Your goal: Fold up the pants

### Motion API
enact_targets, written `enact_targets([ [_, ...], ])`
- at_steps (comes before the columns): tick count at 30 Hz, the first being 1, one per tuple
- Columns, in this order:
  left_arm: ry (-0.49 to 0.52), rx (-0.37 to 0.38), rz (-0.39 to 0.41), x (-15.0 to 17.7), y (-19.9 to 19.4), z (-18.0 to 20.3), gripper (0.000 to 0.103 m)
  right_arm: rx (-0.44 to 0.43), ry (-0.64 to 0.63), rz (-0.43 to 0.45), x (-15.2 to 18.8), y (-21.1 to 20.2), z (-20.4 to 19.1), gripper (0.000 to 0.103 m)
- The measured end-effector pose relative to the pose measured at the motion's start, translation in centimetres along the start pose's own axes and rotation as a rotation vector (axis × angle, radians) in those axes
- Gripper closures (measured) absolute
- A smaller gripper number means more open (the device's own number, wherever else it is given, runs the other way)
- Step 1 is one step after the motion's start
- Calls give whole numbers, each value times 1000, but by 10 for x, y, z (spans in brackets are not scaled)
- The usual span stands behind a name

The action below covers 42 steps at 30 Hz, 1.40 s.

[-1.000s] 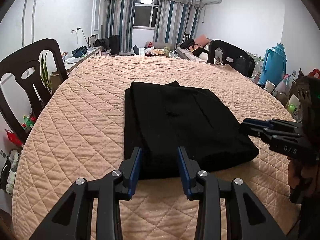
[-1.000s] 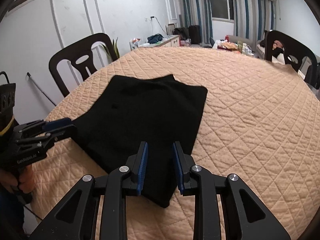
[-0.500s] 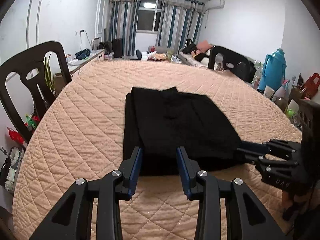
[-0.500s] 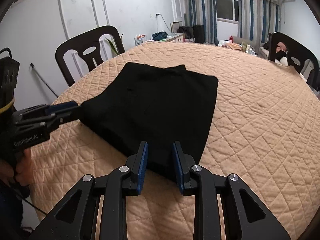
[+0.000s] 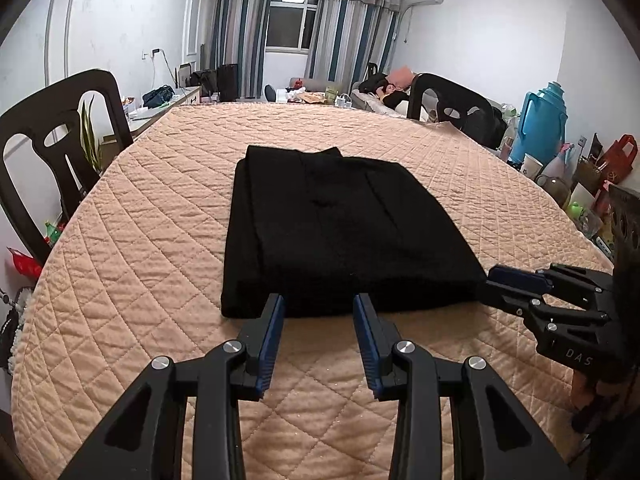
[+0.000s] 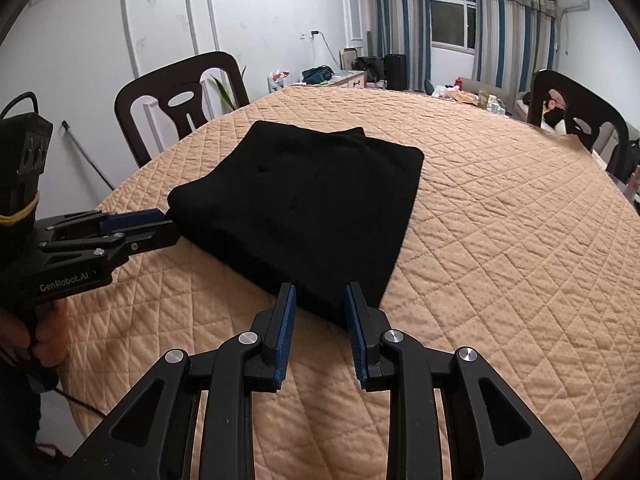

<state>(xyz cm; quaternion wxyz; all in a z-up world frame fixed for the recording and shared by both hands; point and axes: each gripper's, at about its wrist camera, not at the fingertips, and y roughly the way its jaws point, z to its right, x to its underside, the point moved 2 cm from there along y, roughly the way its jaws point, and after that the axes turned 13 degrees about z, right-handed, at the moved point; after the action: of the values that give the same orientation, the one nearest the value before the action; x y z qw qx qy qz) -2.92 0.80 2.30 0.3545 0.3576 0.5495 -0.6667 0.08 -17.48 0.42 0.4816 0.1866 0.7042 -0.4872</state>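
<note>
Left wrist view: the black folded pants (image 5: 340,236) lie flat as a rectangular bundle on the counter (image 5: 132,264), which is covered by a peach quilted cloth. The left hand-held gripper (image 5: 319,312) sits at the near edge of the bundle with its jaws apart and nothing between the blue pads; whether the tips touch the cloth is hard to tell. The right hand-held gripper (image 5: 490,286) reaches in from the right to the near right corner.

Right wrist view: the right hand-held gripper (image 6: 320,300) is parted too, its tips at the near corner of the pants (image 6: 308,204), gripping nothing. The left hand-held gripper (image 6: 170,228) points at the bundle's left corner; seen side-on, its gap cannot be judged from here.

The fold looks nearly or fully done. The likely risk is a blue pad catching the top layer when either tool moves, which would drag the stacked layers askew or open the fold
</note>
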Motion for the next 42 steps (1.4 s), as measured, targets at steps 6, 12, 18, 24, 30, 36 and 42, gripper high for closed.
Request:
enact_targets([
  [6,3,-2,4,-1,-1,6,64,-18,41,2,4,-9,6,77],
  [12,23,-14,-11,7,-5,13,64,-12,30,2,9,-18,0,77],
  [18,30,-38,-14,10,-15,14,57,22,29,9,7,-28,-1,72],
  [24,59,-46,-12,13,-17,15,45,5,-20,20,6,-35,-12,66],
  [30,54,-104,-61,19,3,4,45,69,-23,-50,18,-7,-2,65],
  [36,61,-111,-101,25,15,0,42,90,5,-104,24,3,6,65],
  [42,103,-108,-115,27,17,6,29,104,-9,-106,26,3,6,63],
])
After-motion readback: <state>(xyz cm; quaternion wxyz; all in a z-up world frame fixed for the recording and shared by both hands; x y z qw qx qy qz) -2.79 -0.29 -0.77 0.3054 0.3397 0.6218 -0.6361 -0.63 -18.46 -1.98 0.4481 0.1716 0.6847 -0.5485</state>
